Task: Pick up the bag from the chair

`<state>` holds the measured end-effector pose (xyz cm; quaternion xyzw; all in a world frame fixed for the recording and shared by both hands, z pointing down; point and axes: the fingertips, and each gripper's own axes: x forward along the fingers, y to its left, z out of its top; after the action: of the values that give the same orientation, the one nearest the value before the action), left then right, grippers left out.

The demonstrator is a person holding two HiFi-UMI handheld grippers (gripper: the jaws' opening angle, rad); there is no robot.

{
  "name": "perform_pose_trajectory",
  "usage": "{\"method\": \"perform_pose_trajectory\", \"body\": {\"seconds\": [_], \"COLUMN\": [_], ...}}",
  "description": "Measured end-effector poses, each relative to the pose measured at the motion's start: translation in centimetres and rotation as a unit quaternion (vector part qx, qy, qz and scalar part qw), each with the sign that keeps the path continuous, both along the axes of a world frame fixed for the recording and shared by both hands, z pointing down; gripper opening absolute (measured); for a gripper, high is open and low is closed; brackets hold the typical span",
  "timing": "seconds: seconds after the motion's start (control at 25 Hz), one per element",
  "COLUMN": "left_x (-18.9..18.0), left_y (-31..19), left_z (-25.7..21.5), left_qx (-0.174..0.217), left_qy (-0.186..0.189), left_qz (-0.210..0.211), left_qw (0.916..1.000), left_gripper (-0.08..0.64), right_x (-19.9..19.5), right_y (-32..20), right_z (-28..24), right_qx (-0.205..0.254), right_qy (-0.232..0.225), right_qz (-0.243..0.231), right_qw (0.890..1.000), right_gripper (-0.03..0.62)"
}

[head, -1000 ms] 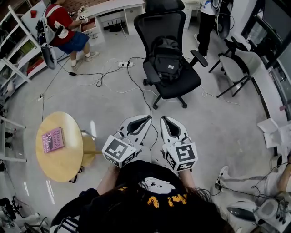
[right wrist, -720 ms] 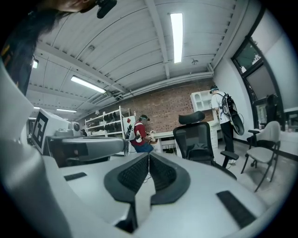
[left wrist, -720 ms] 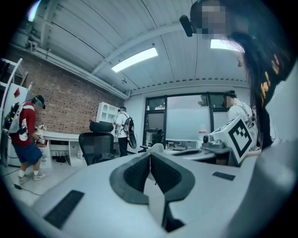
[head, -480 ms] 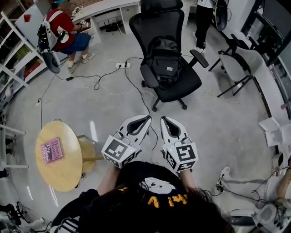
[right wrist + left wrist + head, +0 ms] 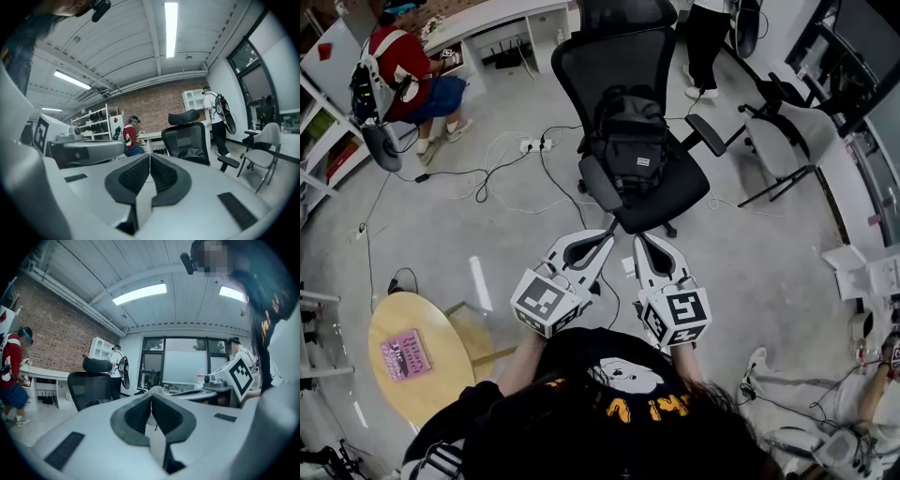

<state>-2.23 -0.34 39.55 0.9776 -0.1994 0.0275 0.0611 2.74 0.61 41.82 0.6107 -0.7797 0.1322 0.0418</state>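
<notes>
- Bag (image 5: 630, 141) unheld: nearest, left tongs (image 5: 603, 241) and right tongs (image 5: 642, 244) side by side, both closed tight, empty.
- Beyond them, apart, the bag rests upright on the chair (image 5: 675, 187) seat, against its backrest.

One bag (image 5: 630, 145), two chairs (image 5: 670, 192) (image 5: 780, 141) (one black, other grey), one table (image 5: 431, 323).

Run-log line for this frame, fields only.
phase: pre-grasp | bag: on chair seat, untouched | left gripper: shut, empty | right gripper: shut, empty
</notes>
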Motion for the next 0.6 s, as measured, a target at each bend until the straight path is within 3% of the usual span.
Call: {"method": "perform_pose_trajectory", "body": {"seconds": [0.6], "left_x": [0.9], "left_y": [-12.3], "left_z": [0.5], "left_qx": [-0.006], "left_qy": [0.009], "left_qz": [0.050], "left_qw": [0.9987], "left_gripper": [0.009], "right_x": [0.9], "right_y": [-11.9], "right_z": [0.6], "right_qx": [-0.014], "right_qy": [0.013], "right_qz": [0.048], "right_qw": [0.999], "right_gripper": [0.006]}}
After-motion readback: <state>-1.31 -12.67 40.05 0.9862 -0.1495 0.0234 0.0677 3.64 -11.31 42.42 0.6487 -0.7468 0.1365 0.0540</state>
